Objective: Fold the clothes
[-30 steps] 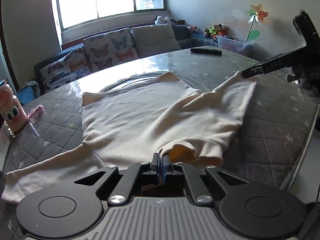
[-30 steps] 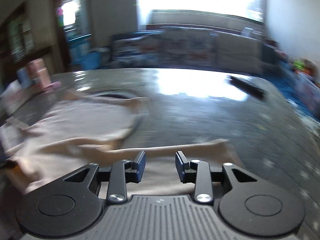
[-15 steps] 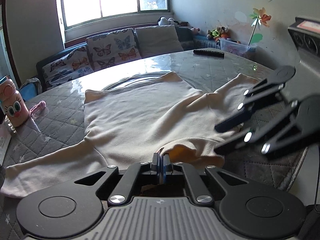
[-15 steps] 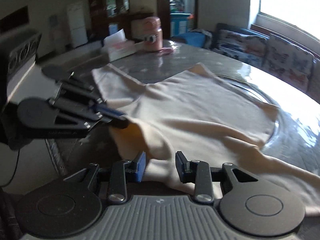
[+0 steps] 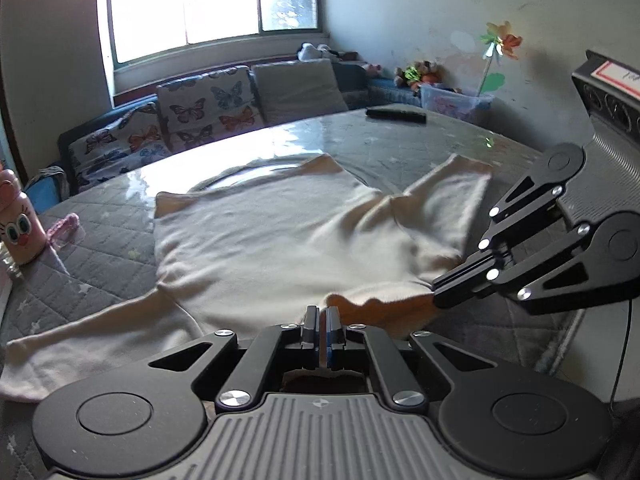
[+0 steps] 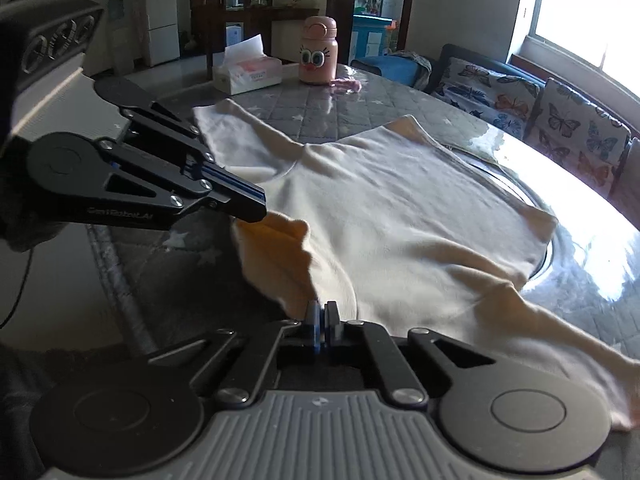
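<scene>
A cream, long-sleeved fleece top (image 5: 272,240) is lying spread on a round table covered with a grey quilted star-print cloth (image 5: 96,240), sleeves out to either side. The left gripper (image 5: 321,320) is pinching the near collar edge of the garment, its jaws closed tight on the fabric. The right gripper (image 6: 321,316) is clamping the same near edge just beside it; its jaws have just been closing, and cloth is sitting between them. A pink cartoon-faced bottle (image 6: 318,52) and a white tissue box (image 6: 246,68) are standing at the table's far side.
</scene>
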A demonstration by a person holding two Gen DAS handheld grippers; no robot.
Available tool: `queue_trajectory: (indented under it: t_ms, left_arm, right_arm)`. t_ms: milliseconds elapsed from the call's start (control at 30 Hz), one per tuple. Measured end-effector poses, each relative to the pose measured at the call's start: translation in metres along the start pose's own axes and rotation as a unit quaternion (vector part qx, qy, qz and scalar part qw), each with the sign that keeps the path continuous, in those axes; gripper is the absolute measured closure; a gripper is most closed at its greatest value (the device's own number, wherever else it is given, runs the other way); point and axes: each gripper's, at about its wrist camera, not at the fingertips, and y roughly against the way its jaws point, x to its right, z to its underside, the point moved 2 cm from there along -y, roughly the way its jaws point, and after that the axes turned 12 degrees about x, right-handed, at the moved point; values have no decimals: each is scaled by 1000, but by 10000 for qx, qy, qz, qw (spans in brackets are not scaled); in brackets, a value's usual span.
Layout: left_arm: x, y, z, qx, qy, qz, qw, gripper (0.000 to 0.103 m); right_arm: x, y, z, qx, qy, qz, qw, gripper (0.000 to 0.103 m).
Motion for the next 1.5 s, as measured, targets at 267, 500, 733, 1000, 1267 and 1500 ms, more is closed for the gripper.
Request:
queue_trajectory:
  t_ms: [267, 500, 733, 1000, 1267, 1500]
  left_arm:
    - [-6, 7, 2, -92, -25, 44, 9999, 97]
    - [-7, 6, -6, -5, -55, -16, 10000, 85]
    - [-1, -9, 2, -127, -158, -23, 9998, 78]
    - [0, -7, 10, -266, -165, 212, 9993, 100]
    - [-8, -4, 3, -346, -67, 311, 9989, 92]
    - [-31, -8, -24, -119, 62, 22, 9999, 82]
  right_arm:
    - [6, 9, 5, -93, -198, -199, 9996, 93]
    - [8, 4, -2, 77, -107, -76, 9999, 67]
    - [4, -21, -3, 90, -78, 79, 9999, 75]
    - [1, -4, 2, -1, -86, -90, 9999, 101]
    - [18, 3, 5, -196, -587, -374, 9974, 92]
    - [75, 5, -18, 253, -807, 575, 9948, 86]
